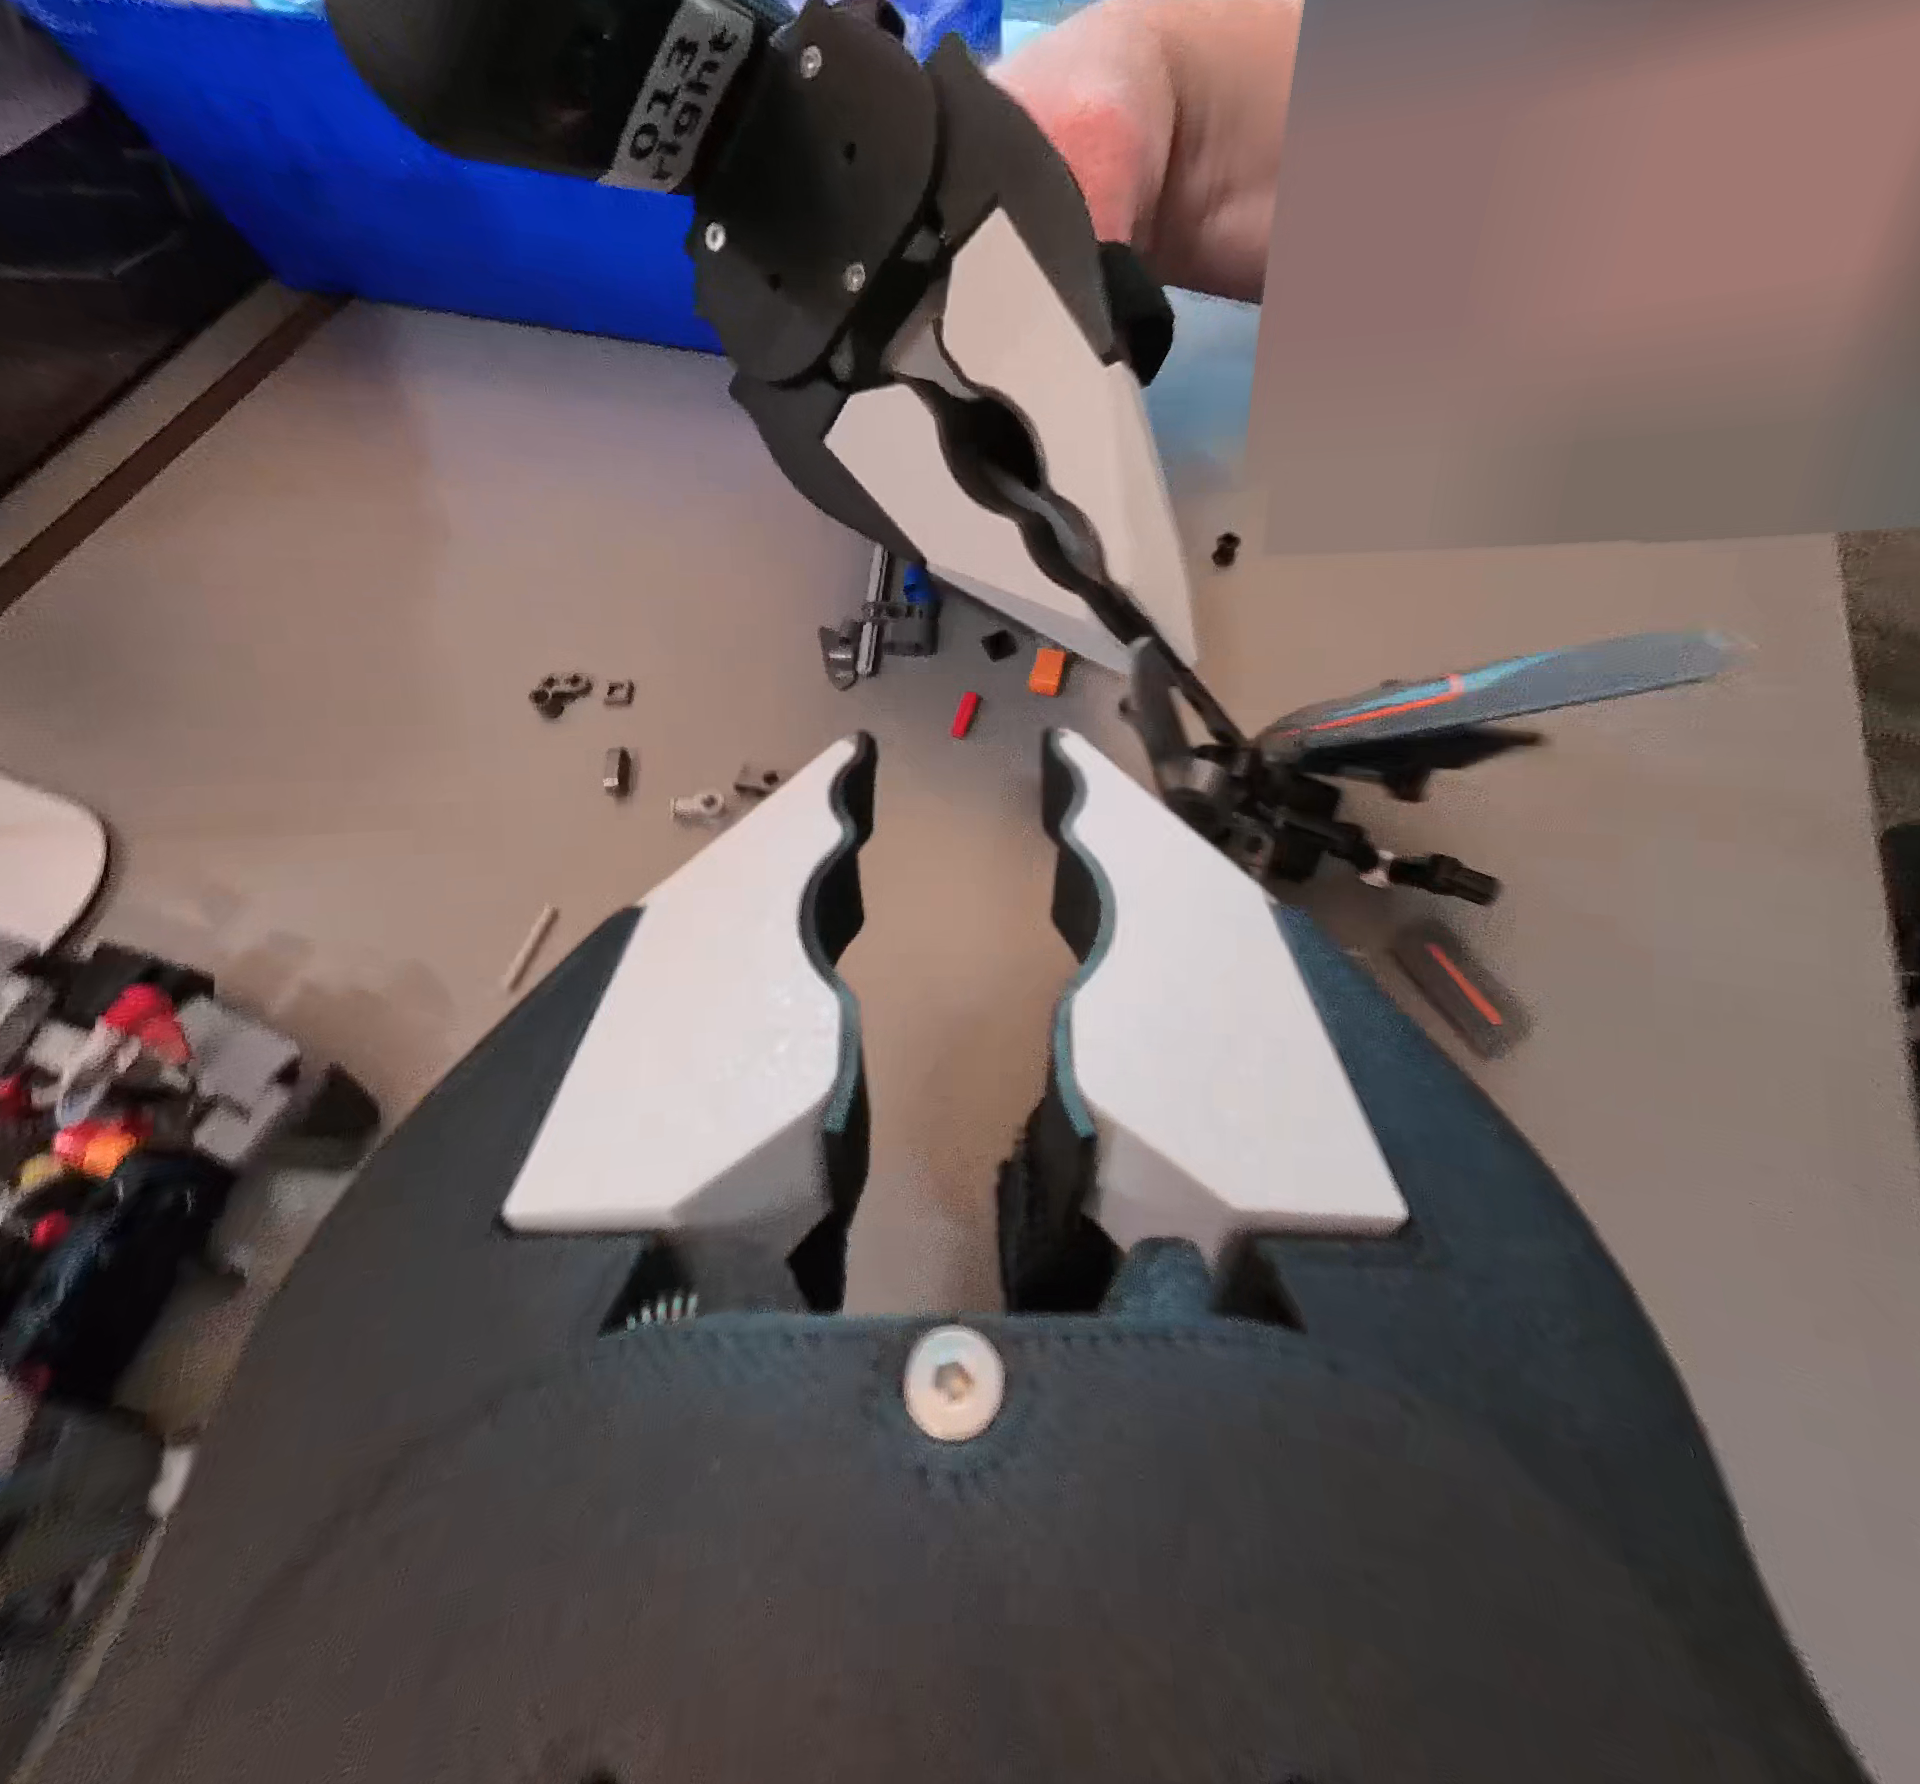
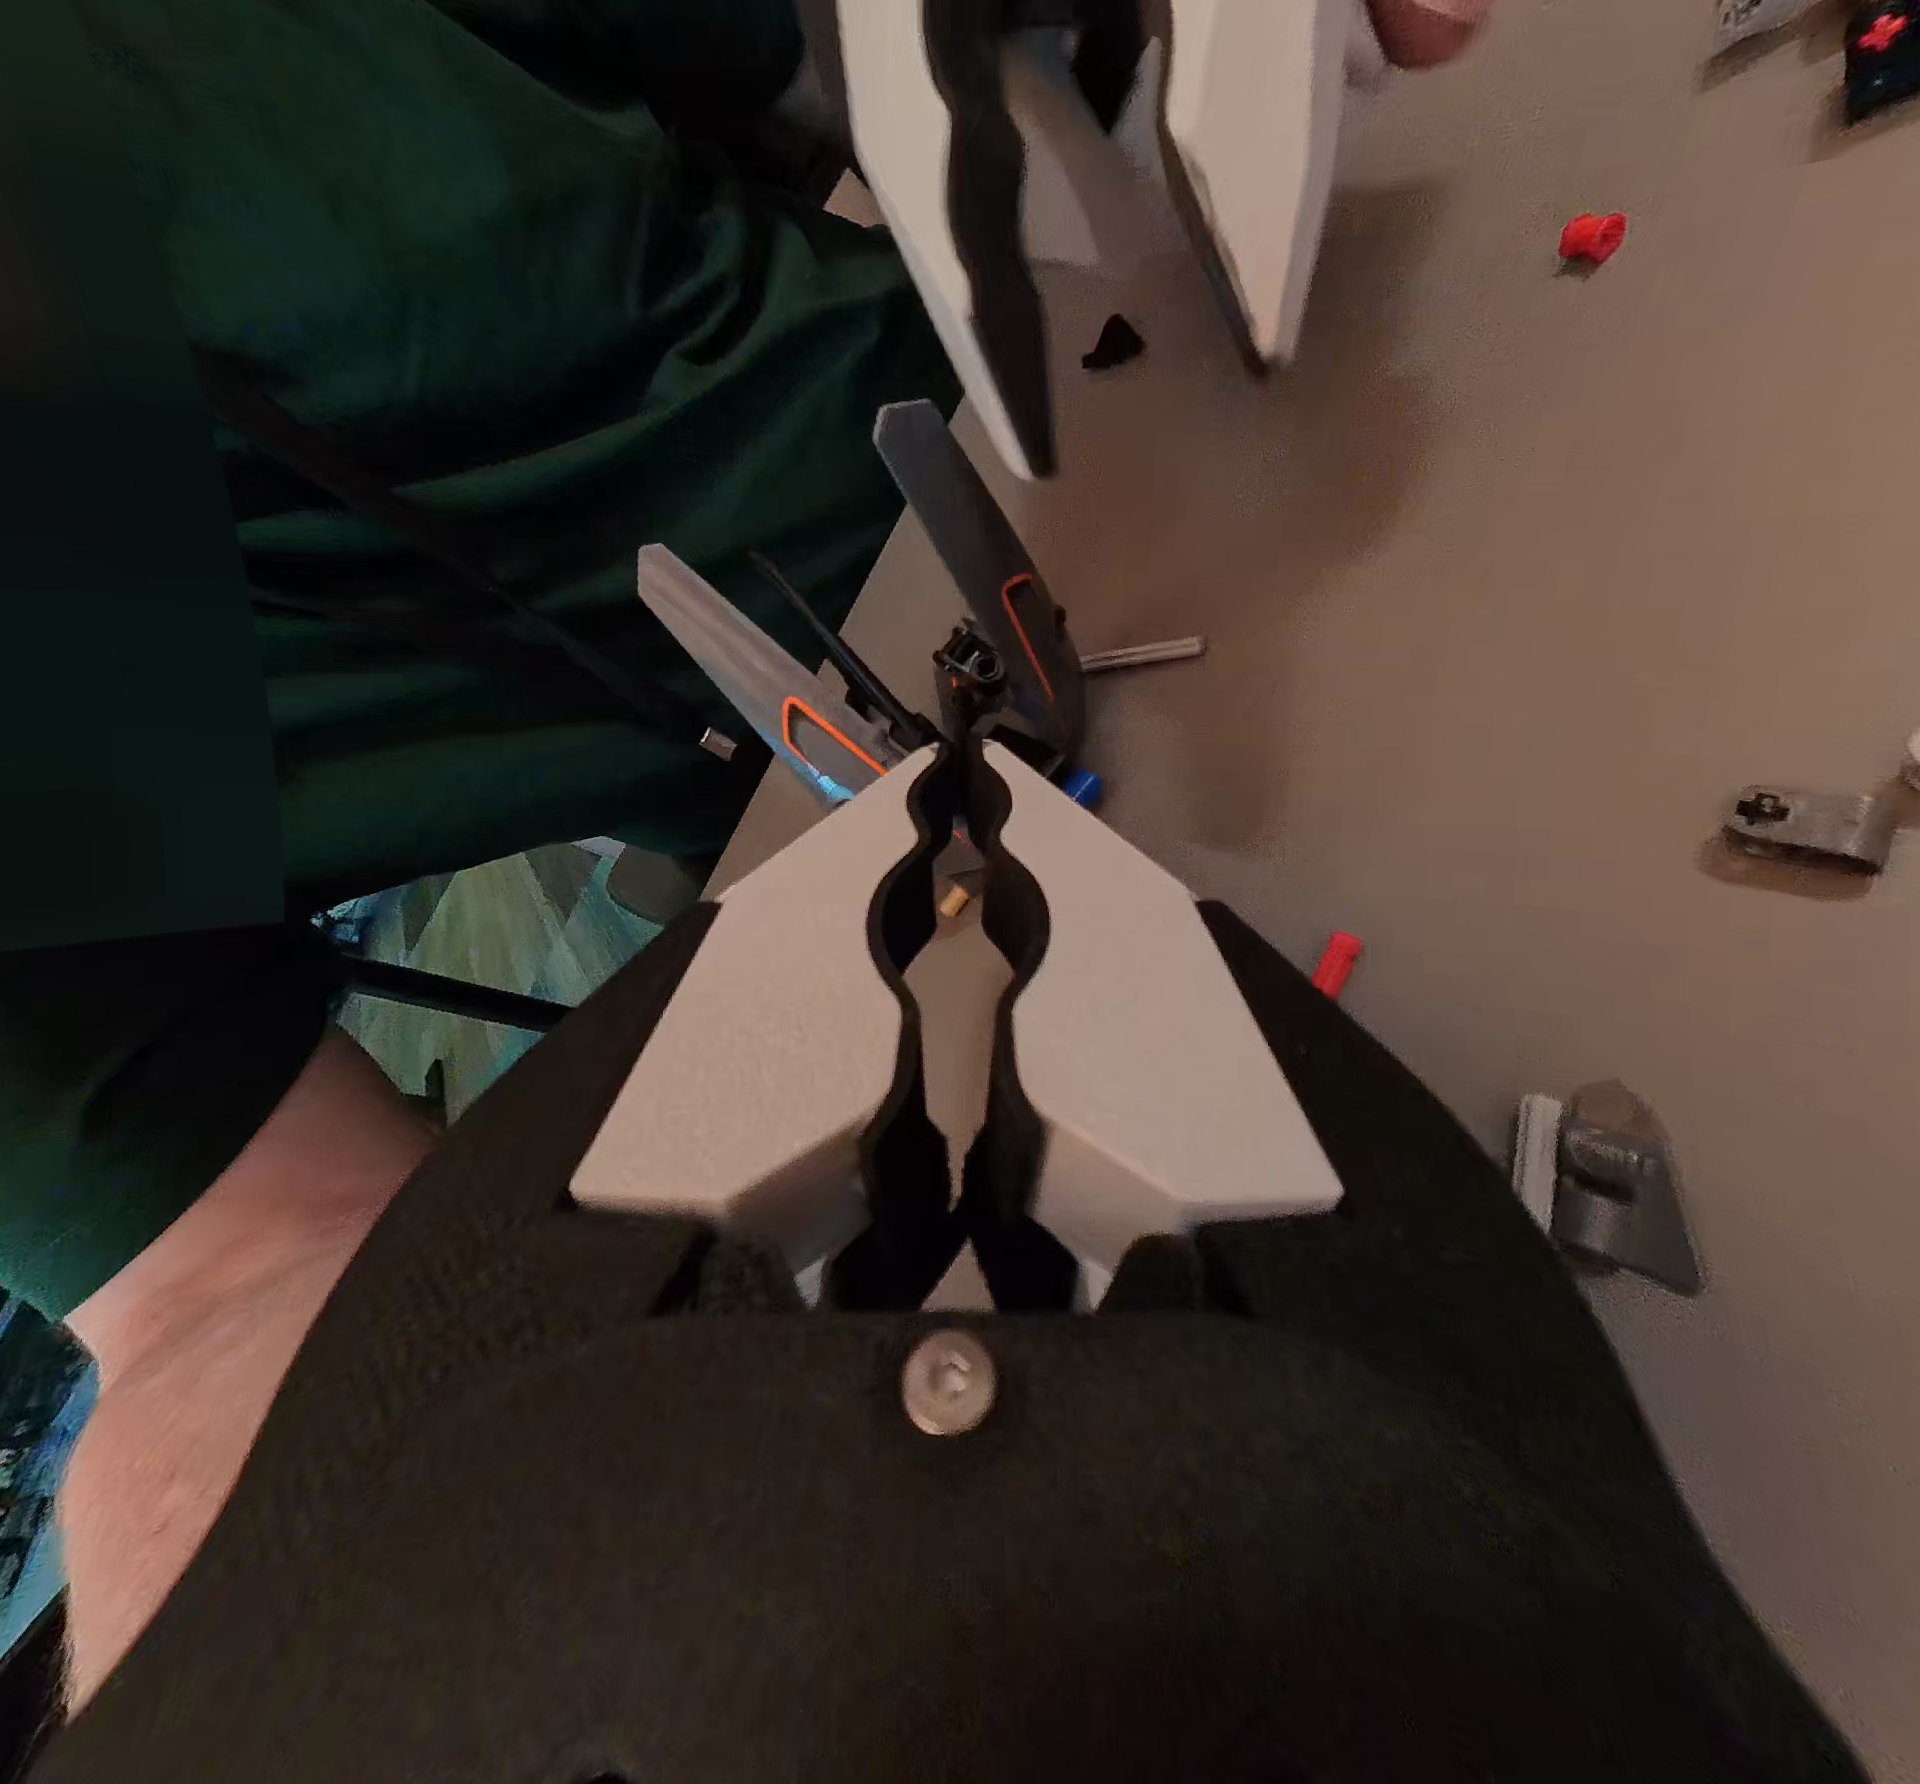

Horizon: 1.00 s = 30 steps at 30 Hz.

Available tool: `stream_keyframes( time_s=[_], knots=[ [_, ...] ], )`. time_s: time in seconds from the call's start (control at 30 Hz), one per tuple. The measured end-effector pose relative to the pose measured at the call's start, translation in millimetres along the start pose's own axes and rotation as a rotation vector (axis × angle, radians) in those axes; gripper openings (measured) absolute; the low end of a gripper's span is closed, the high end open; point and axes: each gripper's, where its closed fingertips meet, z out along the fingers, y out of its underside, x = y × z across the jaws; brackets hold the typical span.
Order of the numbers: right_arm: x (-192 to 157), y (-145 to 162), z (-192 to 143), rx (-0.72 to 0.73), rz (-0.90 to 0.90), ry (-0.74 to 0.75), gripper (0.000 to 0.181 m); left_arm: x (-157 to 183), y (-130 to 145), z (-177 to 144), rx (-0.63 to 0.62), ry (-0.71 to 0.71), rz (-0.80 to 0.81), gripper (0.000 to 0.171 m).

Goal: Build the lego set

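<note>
My right gripper (image 2: 961,763) is shut on the black hub of a lego rotor assembly (image 2: 971,669) and holds it just above the table. Two grey blades with orange stripes (image 2: 748,664) (image 2: 966,529) stick out from the hub. In the left wrist view the right gripper (image 1: 1195,695) comes down from the upper left onto the rotor assembly (image 1: 1288,799), whose blade (image 1: 1507,685) points right. My left gripper (image 1: 958,758) is open and empty, just left of the assembly. It also shows at the top of the right wrist view (image 2: 1148,409).
Loose pieces lie on the grey table (image 1: 416,539): a red brick (image 1: 966,714), an orange brick (image 1: 1047,669), a grey part (image 1: 883,633), a spare blade (image 1: 1455,996). A piece pile (image 1: 104,1111) sits left, a blue bin (image 1: 312,145) behind. A person in green (image 2: 416,280) is close. The left gripper's tips are roughly 6 cm from the right gripper's. My right gripper's tips are some 7 cm from the red brick (image 1: 966,714).
</note>
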Motion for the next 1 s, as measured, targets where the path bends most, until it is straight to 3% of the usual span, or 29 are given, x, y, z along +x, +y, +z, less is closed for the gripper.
stream_keyframes(
  time_s=[0.1, 0.3, 0.37, 0.5, 0.73, 0.87, 1.0],
  knots=[
    [-2, -1, -2, 0.007, -0.007, 0.000, 0.000, 17, 2, -20, 0.005, -0.026, -0.160, 0.041],
    [-5, -1, -3, -0.011, -0.027, 0.032, 0.000, 29, 4, -38, 0.030, -0.079, -0.241, 0.040],
    [-9, -4, -5, -0.006, -0.044, 0.040, 0.000, 36, 1, -40, 0.032, -0.051, -0.230, 0.035],
    [-14, -10, -12, 0.009, -0.089, 0.094, 0.000, 34, -1, -33, 0.010, -0.078, -0.149, 0.040],
    [-40, -34, -21, 0.091, -0.260, 0.117, 0.000, 41, -46, -24, 0.120, 0.022, -0.068, 0.038],
    [-46, -48, -25, 0.164, -0.329, 0.118, 0.000, 49, -50, -10, 0.055, 0.060, -0.009, 0.030],
    [-49, -54, -28, 0.201, -0.354, 0.120, 0.000, 54, -47, -6, 0.058, 0.084, -0.020, 0.008]
  ],
)
